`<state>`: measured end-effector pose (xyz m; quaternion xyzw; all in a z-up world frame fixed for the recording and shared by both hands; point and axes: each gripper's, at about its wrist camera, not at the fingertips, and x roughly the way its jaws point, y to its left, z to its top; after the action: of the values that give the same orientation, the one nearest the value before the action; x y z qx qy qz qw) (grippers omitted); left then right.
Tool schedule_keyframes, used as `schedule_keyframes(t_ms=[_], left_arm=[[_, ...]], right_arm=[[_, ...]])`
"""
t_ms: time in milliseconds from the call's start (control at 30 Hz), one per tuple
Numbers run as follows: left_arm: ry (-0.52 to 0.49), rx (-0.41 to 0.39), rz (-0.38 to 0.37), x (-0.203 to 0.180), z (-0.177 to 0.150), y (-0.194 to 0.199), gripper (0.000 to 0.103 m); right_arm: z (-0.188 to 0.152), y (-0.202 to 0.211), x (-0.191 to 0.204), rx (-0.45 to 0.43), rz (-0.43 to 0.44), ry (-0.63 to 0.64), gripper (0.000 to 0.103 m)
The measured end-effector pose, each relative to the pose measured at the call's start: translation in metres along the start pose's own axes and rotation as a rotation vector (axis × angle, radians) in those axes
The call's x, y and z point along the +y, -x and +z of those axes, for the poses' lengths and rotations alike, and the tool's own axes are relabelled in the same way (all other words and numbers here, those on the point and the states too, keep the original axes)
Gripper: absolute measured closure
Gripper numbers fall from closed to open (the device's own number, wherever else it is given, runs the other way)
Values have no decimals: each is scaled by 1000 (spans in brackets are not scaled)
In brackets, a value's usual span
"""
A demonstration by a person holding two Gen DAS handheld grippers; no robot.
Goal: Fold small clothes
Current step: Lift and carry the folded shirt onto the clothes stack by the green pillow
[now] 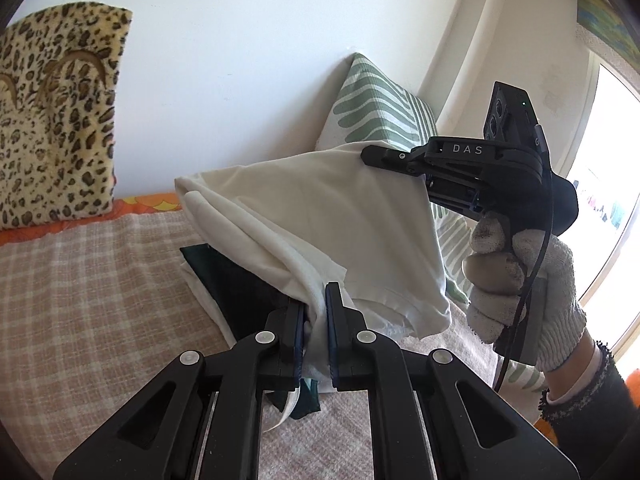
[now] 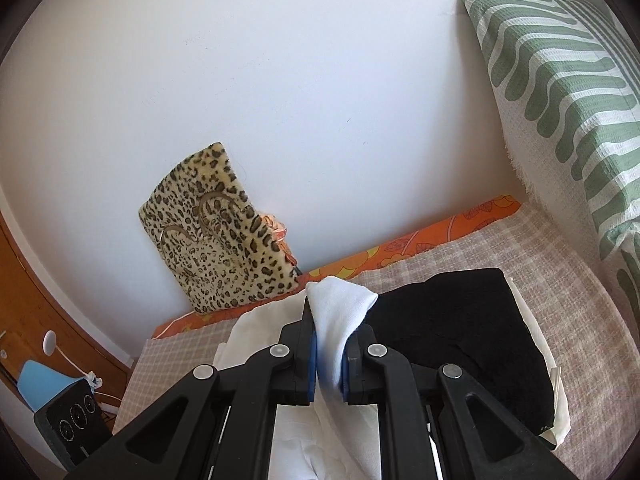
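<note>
A small white garment (image 1: 320, 216) hangs in the air, stretched between both grippers above the bed. My left gripper (image 1: 316, 320) is shut on its near lower edge. My right gripper (image 1: 368, 156), held by a gloved hand, is clamped on the far upper corner. In the right wrist view my right gripper (image 2: 330, 344) pinches a white fold of the garment (image 2: 340, 304). Below lies a stack of folded clothes with a dark garment on top (image 2: 472, 328), also seen in the left wrist view (image 1: 236, 284).
The checked bed cover (image 1: 100, 300) spreads left and below. A leopard-print cushion (image 1: 52, 120) and a green striped pillow (image 1: 376, 108) lean on the white wall. A bright window is at the right. A wooden door and a blue mask (image 2: 44, 380) sit left.
</note>
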<state>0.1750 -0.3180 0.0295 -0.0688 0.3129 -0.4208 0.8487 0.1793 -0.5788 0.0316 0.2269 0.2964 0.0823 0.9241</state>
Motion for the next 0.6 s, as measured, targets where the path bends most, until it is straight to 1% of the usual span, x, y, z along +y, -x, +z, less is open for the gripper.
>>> schedule_keyframes(t_ms=[267,467,600], left_arm=[[-2,9,-7,-3,11,-38,95],[1,38,-6,2,8,-66,95],[2,69,4,8,1,-76,95]], right_arm=[[25,-15,-31,-3,-50,13,97],[34,-35,-53,11,-79,20,97],[34,-52,-71,34,-94,12,97]])
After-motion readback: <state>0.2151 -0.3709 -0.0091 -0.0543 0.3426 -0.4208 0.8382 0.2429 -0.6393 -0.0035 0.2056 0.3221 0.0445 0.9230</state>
